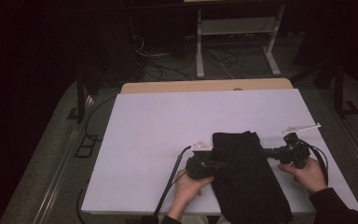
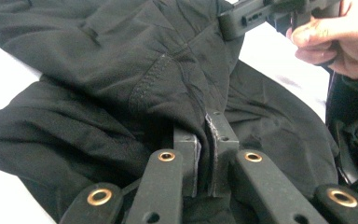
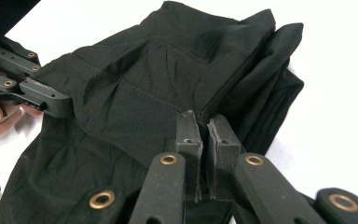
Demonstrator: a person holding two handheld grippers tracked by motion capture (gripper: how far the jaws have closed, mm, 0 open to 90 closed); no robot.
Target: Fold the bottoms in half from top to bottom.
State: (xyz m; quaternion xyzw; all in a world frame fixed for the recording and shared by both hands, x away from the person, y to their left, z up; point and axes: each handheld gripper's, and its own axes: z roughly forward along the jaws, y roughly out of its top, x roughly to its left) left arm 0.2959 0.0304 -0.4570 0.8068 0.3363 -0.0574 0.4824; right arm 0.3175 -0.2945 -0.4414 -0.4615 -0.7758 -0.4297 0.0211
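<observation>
Black garment (image 1: 247,177) is lying lower right on the white desk (image 1: 158,135), both grippers' jaws clenching its fabric, dark room behind showing floor cables (image 1: 168,65).

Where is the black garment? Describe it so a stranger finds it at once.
Start at the white table and look to its near right part, by the person's hands. The black garment lies there, folded lengthwise and running off the near edge. It is the one dark cloth on the white surface, pinched at its sides by the left hand-held gripper and the right hand-held gripper.
</observation>
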